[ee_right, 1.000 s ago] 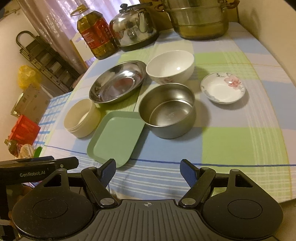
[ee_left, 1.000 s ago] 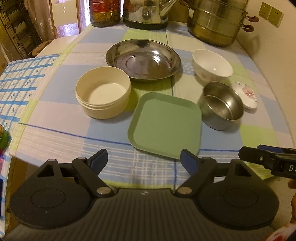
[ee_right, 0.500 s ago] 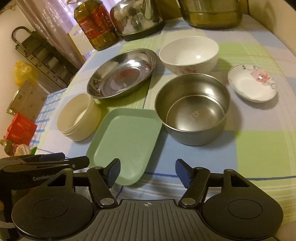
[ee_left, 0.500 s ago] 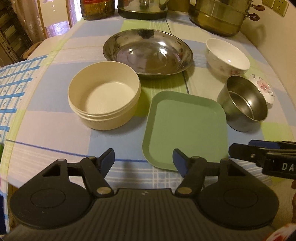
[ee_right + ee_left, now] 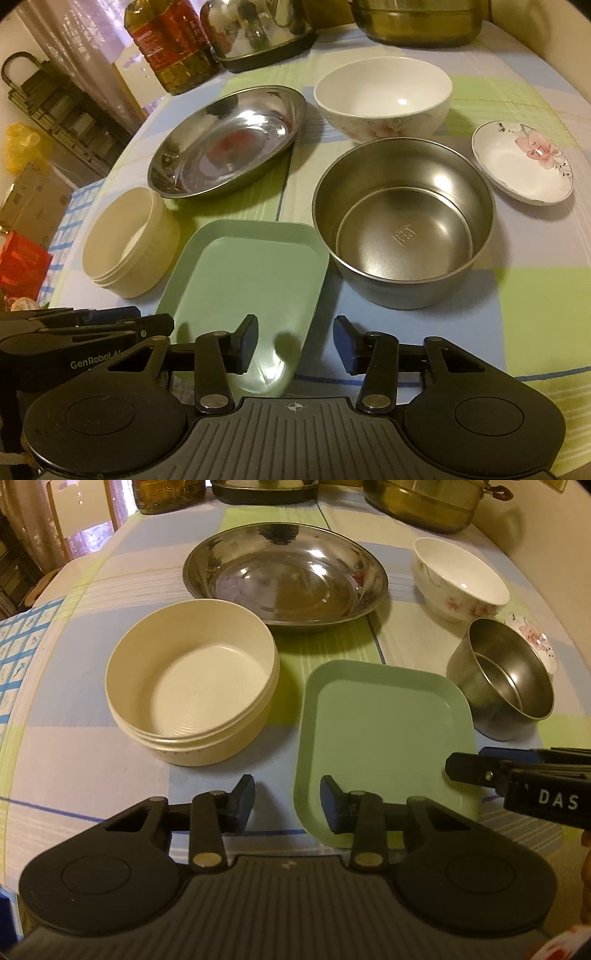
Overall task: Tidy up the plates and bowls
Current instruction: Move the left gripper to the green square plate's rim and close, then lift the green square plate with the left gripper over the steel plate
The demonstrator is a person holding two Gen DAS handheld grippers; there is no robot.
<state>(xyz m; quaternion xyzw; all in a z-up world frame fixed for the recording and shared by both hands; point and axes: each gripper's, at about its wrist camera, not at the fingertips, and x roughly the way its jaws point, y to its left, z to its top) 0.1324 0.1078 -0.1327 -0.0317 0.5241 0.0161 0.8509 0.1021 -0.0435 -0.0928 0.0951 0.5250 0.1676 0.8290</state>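
Nearest the cameras, the left gripper (image 5: 287,800) hovers with its jaws spread, straddling the near left rim of the green square plate (image 5: 384,749); whether the right-hand finger touches the plate surface is hard to judge from here. The right gripper (image 5: 294,342) is likewise open, holding nothing, its jaws set either side of the plate's near right edge. The plate lies flat on the table (image 5: 74,716), which wears a checked cloth.

Just left of the plate sits the cream plastic bowl (image 5: 192,681), upright. Just right of it stands the steel bowl (image 5: 402,221), its wall close against the plate's far corner. Behind these rests the wide steel dish (image 5: 286,572), with the white china bowl (image 5: 384,99) beside it and the small flowered saucer (image 5: 522,162) farther right. At the far edge stand an oil bottle (image 5: 166,40), a kettle (image 5: 258,29) and a steel pot (image 5: 415,20).
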